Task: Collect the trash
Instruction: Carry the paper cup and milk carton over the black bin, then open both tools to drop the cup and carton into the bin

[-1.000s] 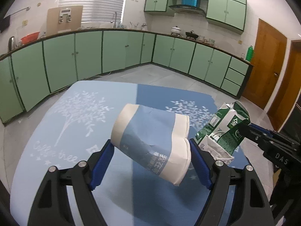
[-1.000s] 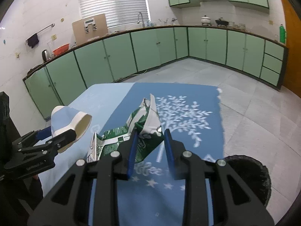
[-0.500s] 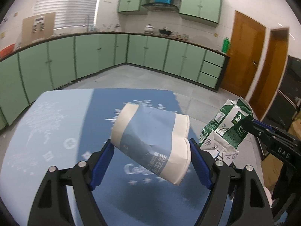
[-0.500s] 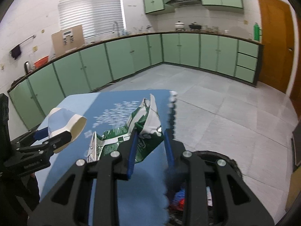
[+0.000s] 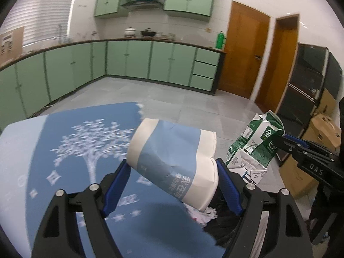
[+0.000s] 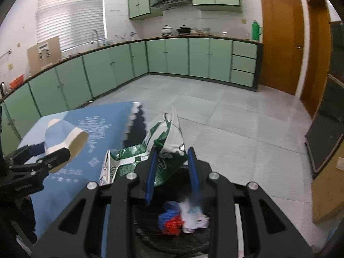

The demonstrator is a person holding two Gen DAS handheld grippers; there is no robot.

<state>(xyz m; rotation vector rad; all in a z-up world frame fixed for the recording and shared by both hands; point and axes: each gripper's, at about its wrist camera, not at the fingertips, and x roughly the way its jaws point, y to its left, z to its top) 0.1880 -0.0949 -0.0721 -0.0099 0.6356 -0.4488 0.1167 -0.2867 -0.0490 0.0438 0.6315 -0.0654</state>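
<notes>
My left gripper (image 5: 172,167) is shut on a crushed blue and white paper cup (image 5: 174,161), held over the table's right edge. The cup also shows at the left of the right wrist view (image 6: 64,137). My right gripper (image 6: 172,157) is shut on a crumpled green and white carton (image 6: 163,150), held above the black-lined trash bin (image 6: 150,221). The carton shows at the right of the left wrist view (image 5: 255,144). The bin holds red, blue and white trash (image 6: 182,217).
A table with a blue tree-print cloth (image 5: 64,150) lies to the left; its scalloped edge (image 6: 133,116) borders the bin. Green cabinets (image 6: 167,56) line the far walls. Cardboard boxes (image 5: 326,129) and a dark cabinet (image 5: 305,86) stand to the right.
Both grippers have swung right off the table with their loads. The carton now hangs over the open bin, and the cup has reached the table's right edge.
</notes>
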